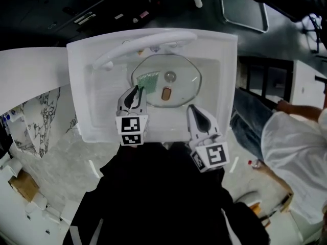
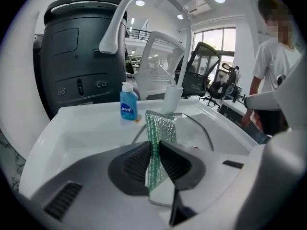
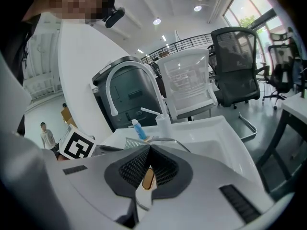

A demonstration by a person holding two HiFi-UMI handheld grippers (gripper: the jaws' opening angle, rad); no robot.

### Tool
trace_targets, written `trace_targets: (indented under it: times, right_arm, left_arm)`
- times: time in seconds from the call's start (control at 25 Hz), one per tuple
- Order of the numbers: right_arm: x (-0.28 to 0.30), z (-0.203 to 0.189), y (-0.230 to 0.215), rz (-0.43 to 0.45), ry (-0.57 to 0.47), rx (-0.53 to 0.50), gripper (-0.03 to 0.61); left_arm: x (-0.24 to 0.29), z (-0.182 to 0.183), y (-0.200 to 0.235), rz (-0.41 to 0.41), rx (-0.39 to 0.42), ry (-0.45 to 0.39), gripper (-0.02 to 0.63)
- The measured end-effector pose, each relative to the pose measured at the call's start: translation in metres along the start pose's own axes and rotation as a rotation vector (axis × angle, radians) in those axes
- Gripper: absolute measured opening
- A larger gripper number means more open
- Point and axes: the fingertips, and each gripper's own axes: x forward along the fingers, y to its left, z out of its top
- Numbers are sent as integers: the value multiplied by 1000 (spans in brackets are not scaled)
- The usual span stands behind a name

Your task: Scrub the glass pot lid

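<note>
The glass pot lid [image 1: 180,88] lies in the basin of a white sink [image 1: 225,70], its brown handle [image 1: 166,93] facing up. My left gripper [image 1: 137,93] is shut on a green mesh scouring pad [image 1: 148,80] that hangs over the lid's left edge. In the left gripper view the pad [image 2: 162,126] stands upright between the jaws [image 2: 154,147], and the lid's rim [image 2: 205,133] curves behind it. My right gripper [image 1: 190,108] is shut at the lid's near right rim. Its own view shows the tips [image 3: 149,148] meeting, with the brown handle [image 3: 147,178] showing in the gap below them.
A white arched faucet [image 1: 148,42] spans the back of the sink. A blue soap bottle [image 2: 127,106] and a white pump bottle [image 2: 171,97] stand on the sink's back ledge. A person in white [image 1: 296,152] is at the right. Marble counter [image 1: 56,152] lies to the left.
</note>
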Motion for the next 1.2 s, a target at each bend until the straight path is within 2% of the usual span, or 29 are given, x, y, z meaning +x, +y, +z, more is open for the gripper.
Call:
trace_targets:
  times: [0.48, 1.2]
  right_arm:
    - [4, -6, -7, -32, 11, 28, 3]
    - [-2, -10, -12, -69, 4, 49, 3]
  left_arm:
    - [50, -15, -4, -30, 52, 88, 66]
    - [63, -11, -3, -6, 86, 118, 63]
